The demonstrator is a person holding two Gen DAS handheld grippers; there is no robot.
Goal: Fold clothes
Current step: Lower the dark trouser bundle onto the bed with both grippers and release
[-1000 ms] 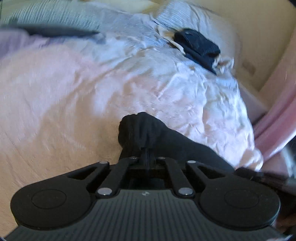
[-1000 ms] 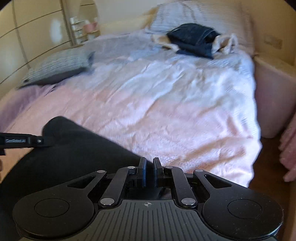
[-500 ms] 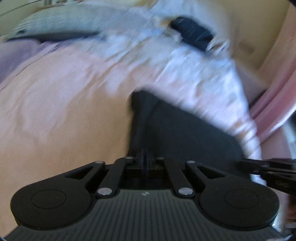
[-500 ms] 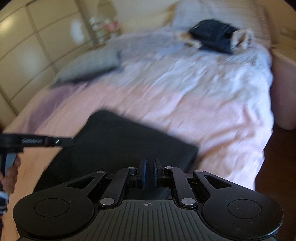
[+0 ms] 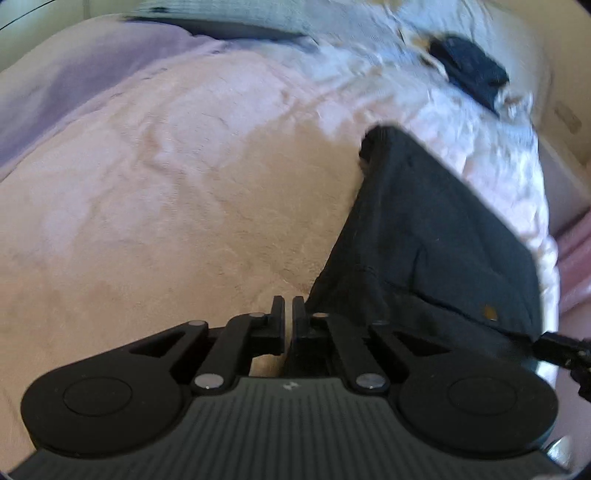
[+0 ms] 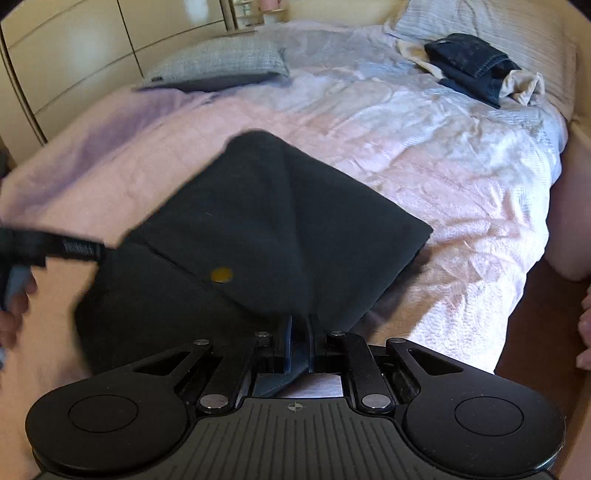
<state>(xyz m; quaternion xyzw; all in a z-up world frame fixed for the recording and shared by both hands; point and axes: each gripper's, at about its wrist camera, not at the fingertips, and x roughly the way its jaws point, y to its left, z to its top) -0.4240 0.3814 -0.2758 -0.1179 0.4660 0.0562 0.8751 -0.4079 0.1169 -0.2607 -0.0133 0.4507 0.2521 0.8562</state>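
Note:
A dark garment with a small yellow round mark lies spread on the pink bedspread. My right gripper is shut on its near edge. In the left wrist view my left gripper is shut on the garment's near left corner. The left gripper also shows at the garment's left edge in the right wrist view. The right gripper's tip shows at the right edge of the left wrist view.
Folded dark jeans lie on a cream cloth at the head of the bed beside a striped pillow. A grey pillow lies at the far left. Wardrobe doors stand left; the floor is right of the bed.
The bunched garment has been pulled open and now lies spread flat on the bed. Both grippers have moved apart and lowered while still holding it.

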